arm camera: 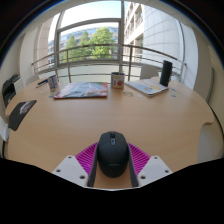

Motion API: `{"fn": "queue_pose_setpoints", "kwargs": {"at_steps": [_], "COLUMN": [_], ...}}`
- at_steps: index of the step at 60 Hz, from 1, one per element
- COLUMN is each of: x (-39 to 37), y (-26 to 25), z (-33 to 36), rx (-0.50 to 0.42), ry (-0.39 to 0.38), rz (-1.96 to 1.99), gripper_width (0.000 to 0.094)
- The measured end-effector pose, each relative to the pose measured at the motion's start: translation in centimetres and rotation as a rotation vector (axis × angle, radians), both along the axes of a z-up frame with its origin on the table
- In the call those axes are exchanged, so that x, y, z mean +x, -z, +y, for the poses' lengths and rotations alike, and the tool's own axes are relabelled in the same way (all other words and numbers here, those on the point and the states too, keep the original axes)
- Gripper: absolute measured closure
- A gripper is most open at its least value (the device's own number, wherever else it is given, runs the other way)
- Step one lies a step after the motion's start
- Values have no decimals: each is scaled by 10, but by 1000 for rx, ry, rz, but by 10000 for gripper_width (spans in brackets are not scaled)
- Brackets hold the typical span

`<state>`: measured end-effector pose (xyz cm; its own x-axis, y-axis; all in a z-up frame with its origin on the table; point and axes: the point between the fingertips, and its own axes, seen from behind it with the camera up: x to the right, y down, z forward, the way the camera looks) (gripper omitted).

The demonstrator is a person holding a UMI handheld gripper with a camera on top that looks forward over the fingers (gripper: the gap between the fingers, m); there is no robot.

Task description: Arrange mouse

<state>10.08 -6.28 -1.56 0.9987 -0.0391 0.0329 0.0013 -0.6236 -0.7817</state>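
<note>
One black mouse [112, 152] sits on the wooden table [60, 125], between the two fingers of the gripper [112, 166]. Its front points away toward the far side of the table. The pink pads [87, 155] flank it closely on both sides. Contact cannot be confirmed: pads look just beside or touching the mouse's flanks, and the mouse appears to rest on the table under its own weight. Whether the gripper is clenched on it or merely straddling it — cannot tell.

Step in hand, as judged: secure the mouse for repositioning. To do it well: keep the mouse centred between the fingers, close evenly on the flanks at the widest part of the body, avoid pressing the buttons on top, and keep it low over the table so it slides or lifts without tilting. The smooth rounded shell may slip forward if squeezed near the tail.

Count beyond the fingers, at the far side of the table:
- magazines or papers: 2 (one [80, 90], one [148, 87])
- mug [118, 80]: 1
- dark upright cylinder [166, 72]: 1
- chair [14, 105] beside the table: 1

Behind: railing and window with trees
</note>
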Motion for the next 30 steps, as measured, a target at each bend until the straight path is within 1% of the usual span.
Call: {"fn": "queue_pose_setpoints", "kwargs": {"at_steps": [10,13,16,22,25,30], "x": [1,1,0,-11,-29,-71], "y": [-3,-7,-21,-84,-130,-209], "z": [-3,-3,-1,6,15,28], "rx": [-11,-15,0,92,173,299], "ry": [62,89,117,172,198,204], "rz": [-26,-35,-54,-94,-92,-82], "gripper_width": [545,548,548,548,548,547]}}
